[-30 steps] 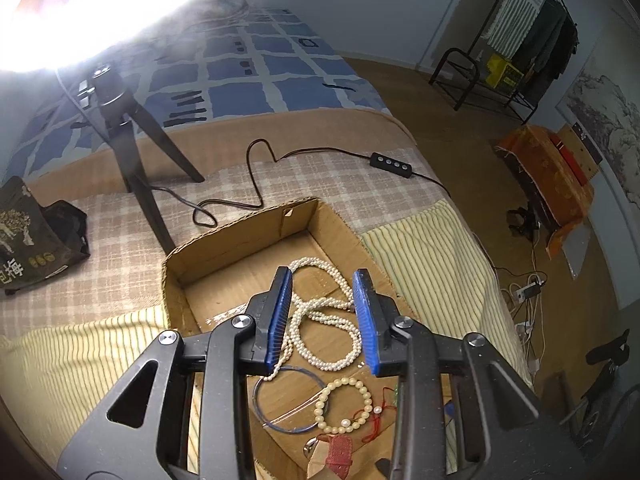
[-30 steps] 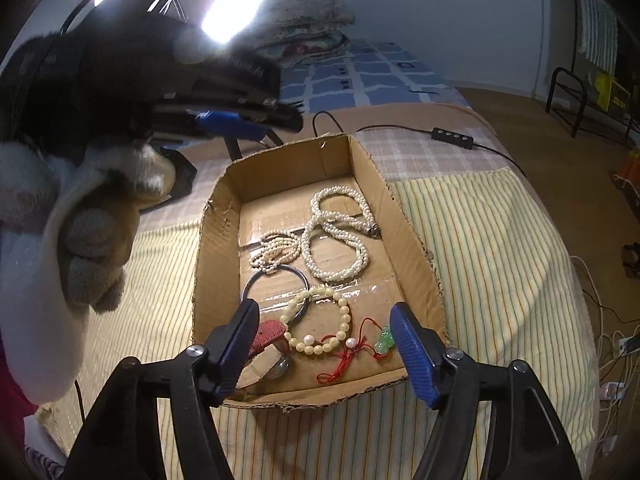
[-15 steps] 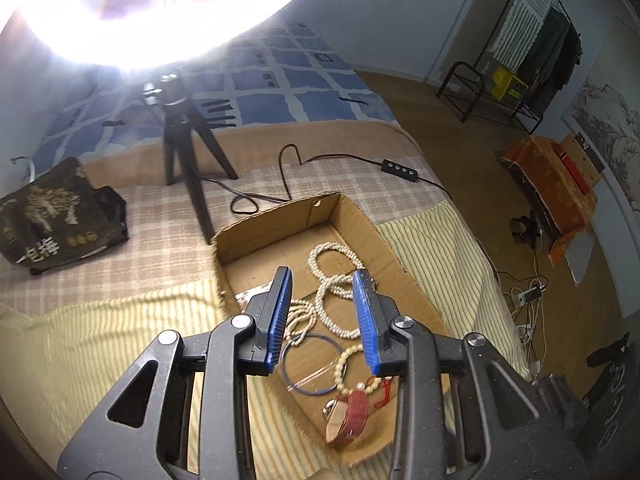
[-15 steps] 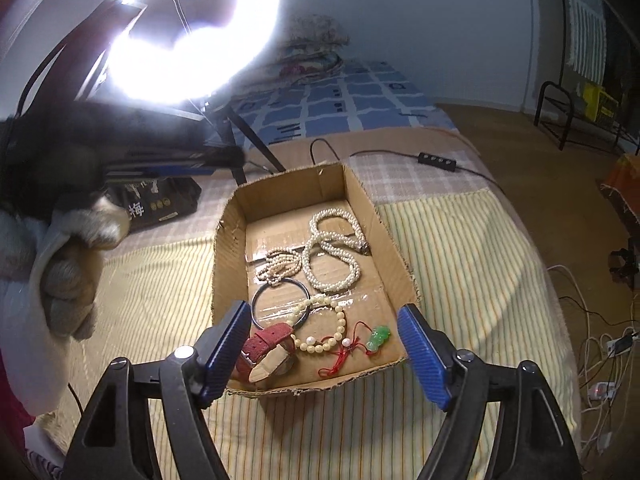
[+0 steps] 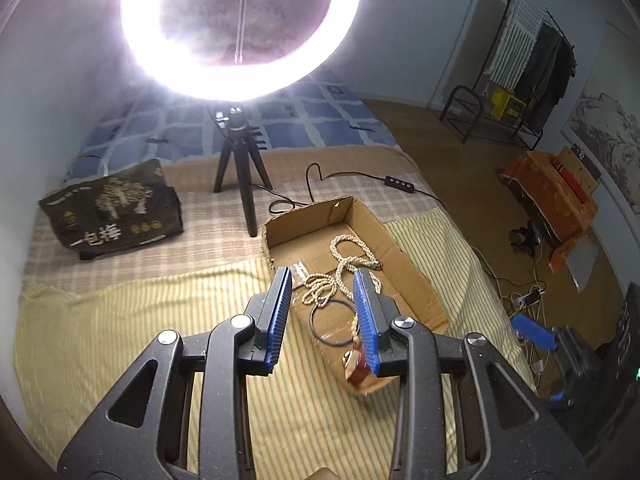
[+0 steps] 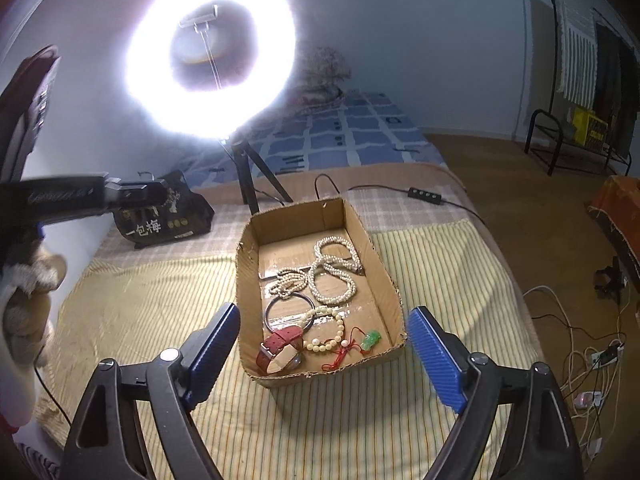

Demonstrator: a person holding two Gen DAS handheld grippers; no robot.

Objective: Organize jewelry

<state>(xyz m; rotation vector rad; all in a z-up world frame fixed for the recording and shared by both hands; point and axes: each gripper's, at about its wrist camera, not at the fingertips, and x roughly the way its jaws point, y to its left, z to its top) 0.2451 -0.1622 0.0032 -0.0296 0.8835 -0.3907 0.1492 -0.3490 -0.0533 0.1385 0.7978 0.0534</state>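
Note:
A shallow cardboard box [image 6: 382, 264] [image 5: 408, 264] lies on a striped bedspread. It holds pearl necklaces [image 6: 334, 268] [image 5: 340, 268], a dark bangle [image 6: 290, 308], a cream bead bracelet [image 6: 330, 332], a red-strap watch [image 6: 280, 350] and a green pendant on red cord [image 6: 370, 340]. My left gripper [image 5: 322, 318] is open and empty, raised above the box's near left edge. My right gripper [image 6: 324, 354] is wide open and empty, raised in front of the box's near end.
A lit ring light [image 5: 240, 28] on a black tripod [image 5: 240, 168] stands behind the box, its cable and switch [image 5: 398, 184] trailing right. A dark printed bag [image 5: 112, 212] lies at the left. Cables and a power strip [image 6: 600, 356] lie on the floor at the right.
Both grippers have pulled up and back from the box, so the box looks smaller and the ring light has come into view. Both stay open and empty.

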